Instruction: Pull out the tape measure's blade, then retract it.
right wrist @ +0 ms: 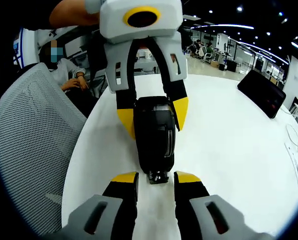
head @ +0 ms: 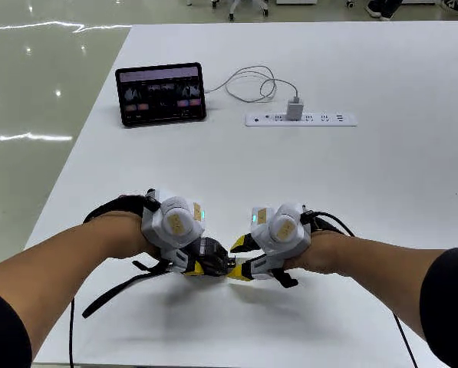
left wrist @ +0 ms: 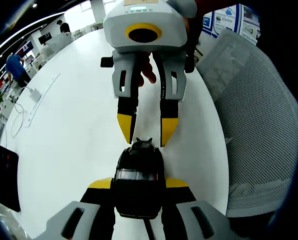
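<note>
- At the near edge of the white tabletop (head: 328,176), both tools meet nose to nose, with the tape measure (right wrist: 156,132) between them, low over the surface.
- Progress: no length of blade shows outside the black case in any view. The blade reads as fully wound in. Judged from this, the pull-out is not yet under way, and both the pull and the retraction remain to be done.
- The hook tab (left wrist: 141,144) at the case's front end points toward the right tool.
- Left tool (left wrist: 139,184): clenched on the tape measure's case, one yellow-tipped jaw on each flank. It carries the case rather than resting it. Whether the case's underside touches the tabletop cannot be told.
- Right tool (right wrist: 156,179): parted, not yet gripping. Its two yellow tips bracket the hook tab, with a sliver of gap showing on each side in the right gripper view. The tab sits just between the tips, apparently untouched.
- Judgement: the step in hand is lining up on the hook. The right tool needs to close on the tab before any draw, while the left tool steadies the case.
- Far side of the tabletop: a tablet (head: 161,93) and a power strip (head: 301,119) with a cable between them, well apart from the work.
</note>
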Demonstrator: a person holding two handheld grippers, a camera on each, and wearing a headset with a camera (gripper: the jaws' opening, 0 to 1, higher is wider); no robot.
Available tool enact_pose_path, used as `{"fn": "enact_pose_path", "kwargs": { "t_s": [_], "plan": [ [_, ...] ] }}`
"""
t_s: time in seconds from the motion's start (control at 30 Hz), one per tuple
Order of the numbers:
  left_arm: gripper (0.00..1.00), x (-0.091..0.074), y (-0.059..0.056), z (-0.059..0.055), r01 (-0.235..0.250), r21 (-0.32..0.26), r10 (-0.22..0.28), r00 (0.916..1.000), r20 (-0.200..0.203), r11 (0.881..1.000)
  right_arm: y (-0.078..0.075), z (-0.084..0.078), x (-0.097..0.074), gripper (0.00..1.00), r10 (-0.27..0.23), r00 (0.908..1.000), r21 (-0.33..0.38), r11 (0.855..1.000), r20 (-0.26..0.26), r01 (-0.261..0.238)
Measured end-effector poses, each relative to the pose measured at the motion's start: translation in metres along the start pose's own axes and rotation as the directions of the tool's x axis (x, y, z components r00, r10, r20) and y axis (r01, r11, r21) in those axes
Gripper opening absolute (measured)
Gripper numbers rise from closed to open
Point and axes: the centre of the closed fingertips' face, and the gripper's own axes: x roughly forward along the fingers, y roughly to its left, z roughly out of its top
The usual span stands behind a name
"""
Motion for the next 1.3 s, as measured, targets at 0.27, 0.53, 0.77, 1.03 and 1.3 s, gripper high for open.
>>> {"fn": "enact_pose_path", "kwargs": {
  "t_s": [0.27,0.53,0.77,1.03,1.3],
  "plan": [
    [0.31,0.000,0.000,0.000,0.007,-0.003,-0.007,1.0000,-0.002,1.000,0.002,-0.003,0.007,0.16,0.003,0.9998,-0.022,1.000,-0.020,-0.003],
    [0.31,0.000,0.000,0.000,0.008,-0.012,-0.008,1.0000,-0.003,1.000,-0.001,-0.005,0.007,0.10,0.009,0.9997,-0.006,1.000,-0.021,-0.009],
    [0.31,0.000,0.001,0.000,0.009,-0.027,-0.009,1.0000,-0.002,1.000,-0.002,-0.007,0.007,0.09,0.021,0.9989,-0.041,0.999,-0.042,-0.022],
    [0.31,0.000,0.000,-0.001,0.009,-0.019,-0.009,1.0000,-0.001,1.000,-0.001,-0.009,0.004,0.09,0.026,0.9982,-0.033,0.999,-0.053,-0.028],
    [0.31,0.000,0.001,0.000,0.006,-0.014,-0.006,1.0000,-0.002,1.000,-0.003,-0.018,-0.002,0.10,0.024,0.9976,-0.010,1.000,-0.064,-0.025]
  ]
}}
